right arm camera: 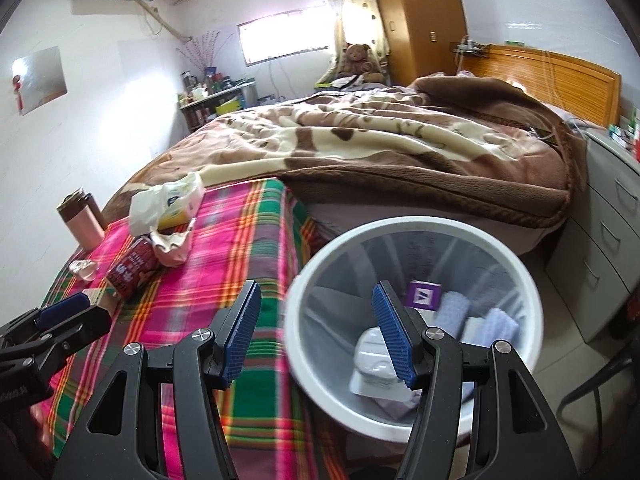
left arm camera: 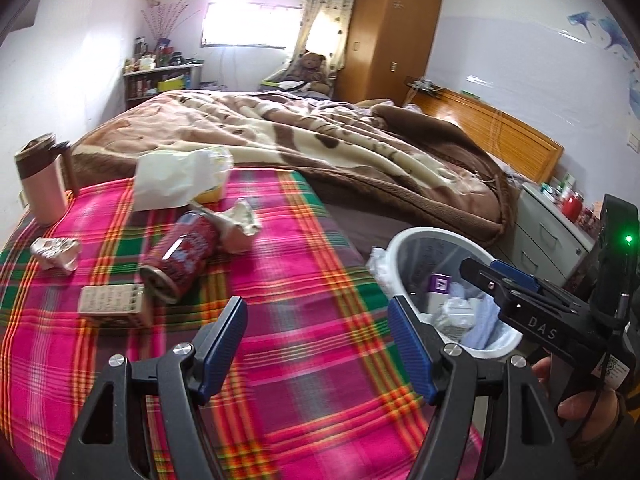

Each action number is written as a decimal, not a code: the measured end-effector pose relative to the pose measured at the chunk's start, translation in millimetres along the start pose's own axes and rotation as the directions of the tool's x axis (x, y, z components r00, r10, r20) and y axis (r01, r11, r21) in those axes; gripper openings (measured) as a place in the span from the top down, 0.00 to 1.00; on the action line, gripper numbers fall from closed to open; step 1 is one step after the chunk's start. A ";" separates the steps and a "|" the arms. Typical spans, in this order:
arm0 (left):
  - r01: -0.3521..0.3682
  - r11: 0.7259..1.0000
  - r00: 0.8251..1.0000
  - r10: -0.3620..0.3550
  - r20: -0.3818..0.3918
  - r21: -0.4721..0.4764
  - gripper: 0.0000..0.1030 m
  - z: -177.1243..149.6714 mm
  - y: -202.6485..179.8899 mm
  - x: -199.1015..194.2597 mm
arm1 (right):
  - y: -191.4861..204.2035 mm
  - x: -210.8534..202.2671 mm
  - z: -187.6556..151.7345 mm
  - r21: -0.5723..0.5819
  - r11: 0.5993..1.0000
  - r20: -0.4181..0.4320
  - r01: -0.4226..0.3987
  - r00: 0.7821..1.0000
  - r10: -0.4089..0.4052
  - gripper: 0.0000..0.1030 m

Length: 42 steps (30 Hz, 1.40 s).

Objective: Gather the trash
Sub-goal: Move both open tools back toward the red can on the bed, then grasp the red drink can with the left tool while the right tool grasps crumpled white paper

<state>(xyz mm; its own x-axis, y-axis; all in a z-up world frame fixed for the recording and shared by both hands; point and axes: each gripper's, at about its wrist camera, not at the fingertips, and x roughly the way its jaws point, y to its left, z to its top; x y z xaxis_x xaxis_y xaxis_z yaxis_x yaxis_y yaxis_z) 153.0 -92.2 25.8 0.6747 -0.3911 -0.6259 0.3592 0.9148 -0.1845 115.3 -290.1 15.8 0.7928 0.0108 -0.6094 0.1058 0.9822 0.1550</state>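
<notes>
A white trash bin (right arm camera: 416,226) stands beside the bed and holds a purple box (right arm camera: 424,295), a blister pack and crumpled paper. On the plaid blanket (left arm camera: 288,280) lie a red can (left arm camera: 180,256) on its side, crumpled wrappers (left arm camera: 238,224), a small carton (left arm camera: 110,300), a crushed packet (left arm camera: 56,250) and a white paper bag (left arm camera: 176,178). My left gripper (left arm camera: 316,320) hovers open over the blanket, right of the can, nothing between its fingers. My right gripper (right arm camera: 316,316) is open and empty at the bin's (left arm camera: 400,240) left rim.
A pink tumbler (left arm camera: 42,184) stands at the blanket's far left. A brown quilt (left arm camera: 320,140) covers the bed behind. Grey drawers (right arm camera: 608,240) stand right of the bin, a wooden headboard (left arm camera: 492,132) and wardrobe (left arm camera: 392,32) further back. A hand (left arm camera: 576,400) holds the right gripper.
</notes>
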 end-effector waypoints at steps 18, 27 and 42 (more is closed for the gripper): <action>-0.115 0.990 0.993 0.112 -0.031 -0.086 0.28 17.0 77.5 26.1 | 51.8 42.3 11.3 -0.035 0.997 -0.062 -0.068 0.996 0.066 0.42; -0.120 0.990 0.991 0.114 -0.073 -0.076 0.28 25.9 93.4 52.3 | 68.6 70.0 23.4 -0.035 0.996 -0.089 -0.087 0.992 0.084 0.42; -0.123 0.987 0.982 0.106 -0.153 -0.102 0.28 35.0 117.1 95.7 | 96.9 121.5 39.2 -0.022 0.987 -0.162 -0.159 0.975 0.153 0.42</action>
<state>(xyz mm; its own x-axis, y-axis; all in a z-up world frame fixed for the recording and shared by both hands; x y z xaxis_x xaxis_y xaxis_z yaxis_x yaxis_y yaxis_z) 282.2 -26.0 -29.2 0.6021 -0.2719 -0.7507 0.2058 0.9613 -0.1831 245.4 -201.0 -12.8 0.6918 0.1911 -0.6964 -0.0347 0.9720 0.2322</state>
